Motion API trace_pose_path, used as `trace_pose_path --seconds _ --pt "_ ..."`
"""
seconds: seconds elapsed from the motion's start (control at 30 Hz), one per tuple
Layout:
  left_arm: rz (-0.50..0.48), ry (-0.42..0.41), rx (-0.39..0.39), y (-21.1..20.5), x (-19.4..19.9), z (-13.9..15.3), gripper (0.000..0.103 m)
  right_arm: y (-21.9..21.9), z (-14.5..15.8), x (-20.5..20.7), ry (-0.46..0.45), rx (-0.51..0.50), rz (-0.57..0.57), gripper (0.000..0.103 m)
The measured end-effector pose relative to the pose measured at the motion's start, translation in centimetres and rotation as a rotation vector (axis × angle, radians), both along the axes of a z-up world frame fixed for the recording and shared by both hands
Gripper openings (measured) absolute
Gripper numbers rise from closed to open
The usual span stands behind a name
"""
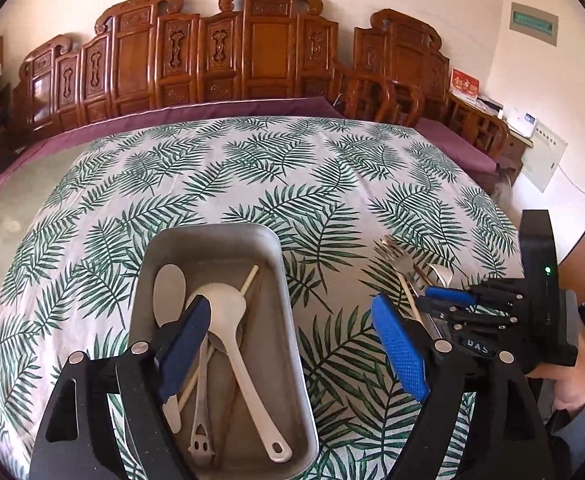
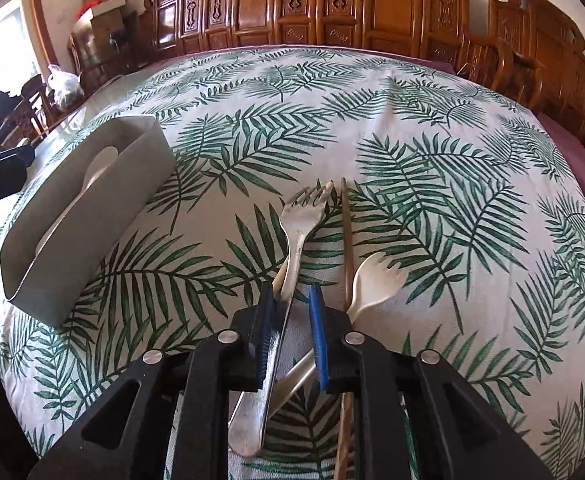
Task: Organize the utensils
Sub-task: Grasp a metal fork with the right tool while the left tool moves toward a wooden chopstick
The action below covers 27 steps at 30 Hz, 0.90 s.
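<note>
My left gripper (image 1: 292, 344) hangs open and wide over the near end of a grey tray (image 1: 216, 229), with nothing between its pads. The tray holds a large white spoon (image 1: 228, 312), a smaller white spoon (image 1: 168, 288), a metal utensil (image 1: 201, 420) and chopsticks (image 1: 250, 278). To the right, my right gripper (image 2: 292, 322) sits low over a loose pile on the cloth. Its jaws stand narrowly apart astride the handle of a metal fork (image 2: 298, 232); a gap shows beside the right pad. A white spork (image 2: 372, 280) and a brown chopstick (image 2: 346, 240) lie next to it.
A leaf-print cloth (image 2: 412, 120) covers the table. The tray (image 2: 92, 216) sits left of the pile, with a left gripper finger (image 2: 8, 168) beyond it. Carved wooden chairs (image 1: 252, 52) line the far side. A person's hand (image 1: 572, 384) holds the right gripper.
</note>
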State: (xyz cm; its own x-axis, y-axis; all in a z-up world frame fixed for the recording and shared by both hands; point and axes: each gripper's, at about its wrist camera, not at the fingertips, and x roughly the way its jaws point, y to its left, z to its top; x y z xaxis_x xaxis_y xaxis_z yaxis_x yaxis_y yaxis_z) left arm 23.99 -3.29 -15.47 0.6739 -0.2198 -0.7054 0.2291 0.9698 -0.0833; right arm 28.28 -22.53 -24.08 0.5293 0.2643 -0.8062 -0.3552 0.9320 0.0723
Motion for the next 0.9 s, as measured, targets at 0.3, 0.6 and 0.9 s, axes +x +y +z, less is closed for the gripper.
trace_pose_path --seconds 0.3,0.6,0.9 --pt "-0.029 -0.001 0.02 -1.5 -0.4 -0.3 0.079 0.4 0.2 0.8 -0.006 -0.015 -0.012 0.01" --pt "-0.058 0.0 0.049 -3.5 -1.0 -0.7 0.079 -0.4 1.9 0.2 -0.038 0.036 0.0 0.003" --pt "-0.084 0.028 0.07 -6.1 -1.2 -1.6 0.079 -3.9 3.6 0.0 -0.087 0.063 -0.057 0.003"
